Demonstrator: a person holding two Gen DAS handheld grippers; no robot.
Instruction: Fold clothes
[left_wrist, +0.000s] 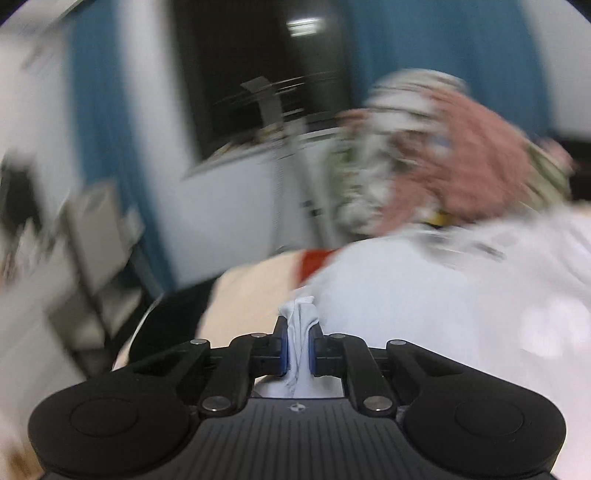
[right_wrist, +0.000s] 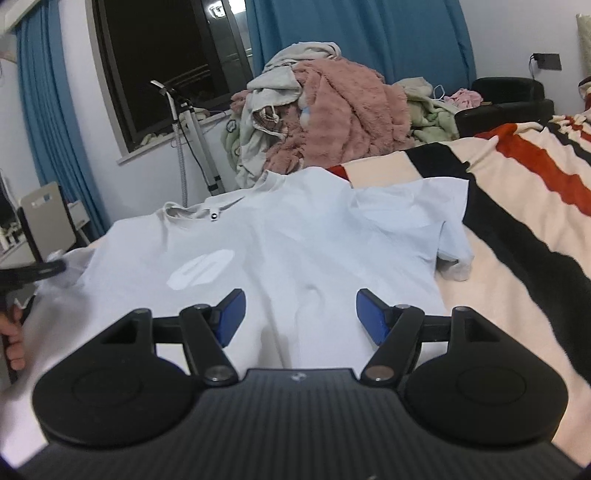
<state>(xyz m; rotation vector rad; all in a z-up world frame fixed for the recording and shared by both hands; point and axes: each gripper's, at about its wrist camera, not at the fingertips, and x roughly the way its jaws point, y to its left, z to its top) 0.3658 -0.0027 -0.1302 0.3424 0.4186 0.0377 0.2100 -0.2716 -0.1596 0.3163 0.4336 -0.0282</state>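
Note:
A pale blue-white T-shirt (right_wrist: 280, 236) with a white logo lies spread front-up on the bed, collar toward the far left, one sleeve (right_wrist: 436, 218) reaching right. My right gripper (right_wrist: 297, 314) hovers open just above its lower middle, nothing between the blue pads (right_wrist: 231, 314). In the blurred left wrist view the same T-shirt (left_wrist: 424, 306) fills the right side, and my left gripper (left_wrist: 298, 347) is shut on a pinched fold of its edge. That left gripper (right_wrist: 37, 273) shows dark at the shirt's left edge in the right wrist view, with a hand (right_wrist: 13, 332) below it.
The striped blanket (right_wrist: 517, 206) in cream, black and red covers the bed. A heap of clothes (right_wrist: 332, 110) with a pink fleece sits at the far end. A garment steamer stand (right_wrist: 192, 140) is by the dark window, a grey chair (right_wrist: 48, 218) at left.

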